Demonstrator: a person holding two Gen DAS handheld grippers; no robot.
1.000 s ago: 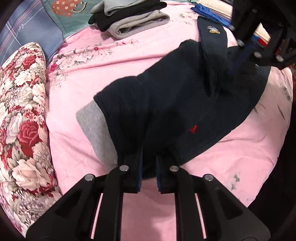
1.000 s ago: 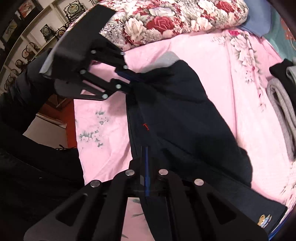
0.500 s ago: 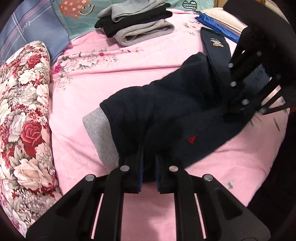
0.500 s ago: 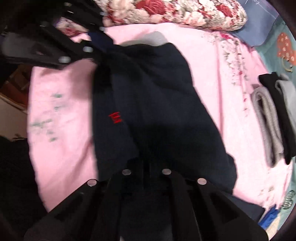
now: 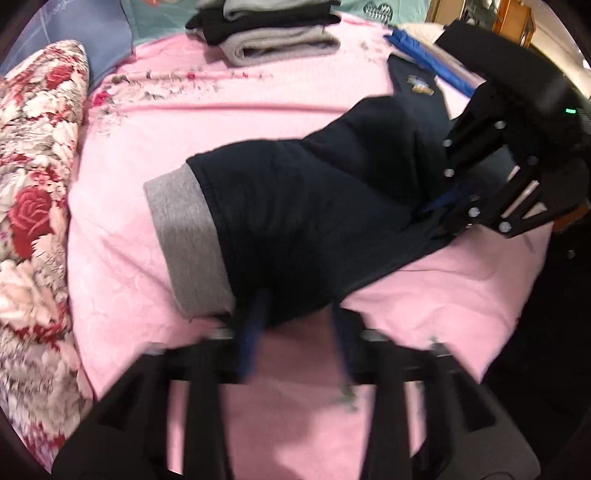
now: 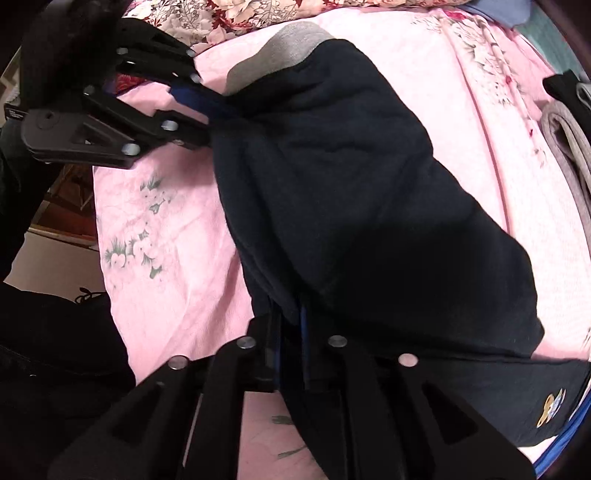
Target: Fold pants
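Pants [image 5: 317, 221] — navy, grey waistband — lie folded over on the pink bedsheet [image 5: 258, 114], long axis running from the left gripper [image 5: 295, 325] across to the right gripper [image 6: 290, 332]. Left jaws are opening, wide, the hem edge loose between them. Right jaws, narrow and starting to open, have cloth between them — each gripper stands at one end of the pants.

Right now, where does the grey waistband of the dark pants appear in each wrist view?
Left wrist view: the grey waistband is left of centre, at the left end of the dark navy pants.
Right wrist view: the waistband is at the top, left of centre.
Shared landmark: the floral quilt lies beyond the waistband on the pink bedsheet.
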